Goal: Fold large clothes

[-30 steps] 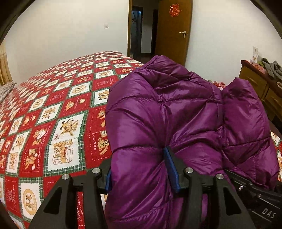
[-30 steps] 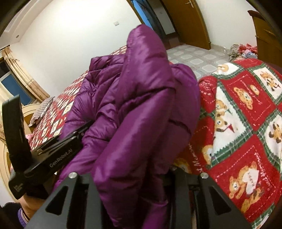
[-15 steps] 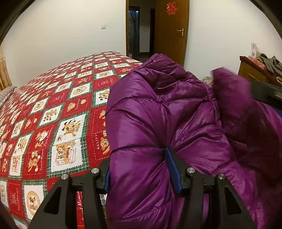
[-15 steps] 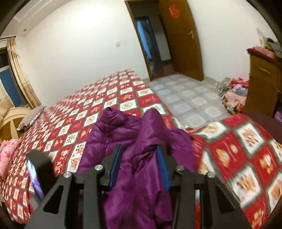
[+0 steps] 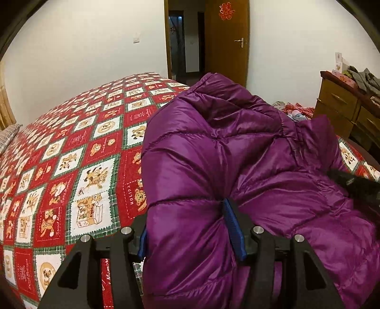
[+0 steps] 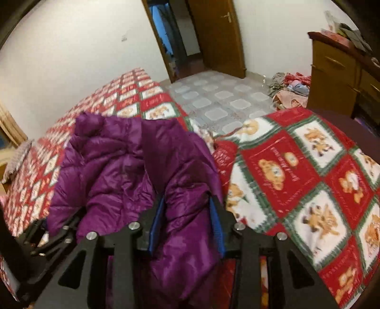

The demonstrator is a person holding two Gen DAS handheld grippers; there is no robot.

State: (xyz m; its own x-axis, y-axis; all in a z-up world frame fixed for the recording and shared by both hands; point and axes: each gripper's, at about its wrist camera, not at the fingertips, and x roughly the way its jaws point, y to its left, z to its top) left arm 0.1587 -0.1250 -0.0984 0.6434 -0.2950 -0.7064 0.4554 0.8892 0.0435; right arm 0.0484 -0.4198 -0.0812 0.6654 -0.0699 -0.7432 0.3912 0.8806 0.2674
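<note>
Both claws, left claw [image 5: 190, 228] and right claw [image 6: 187, 225], clamp purple jacket [image 5: 237, 154]; bunched heap, long axis unclear

White walls [image 5: 83, 47] are seen around the room. An open wooden door [image 5: 226, 40] with a red paper decoration [image 5: 226, 10] is set in the far wall. The floor [image 6: 223, 95] is laid with grey patterned tiles. A wooden dresser [image 6: 337, 71] is placed at the right, clothes heaped beside it.
</note>
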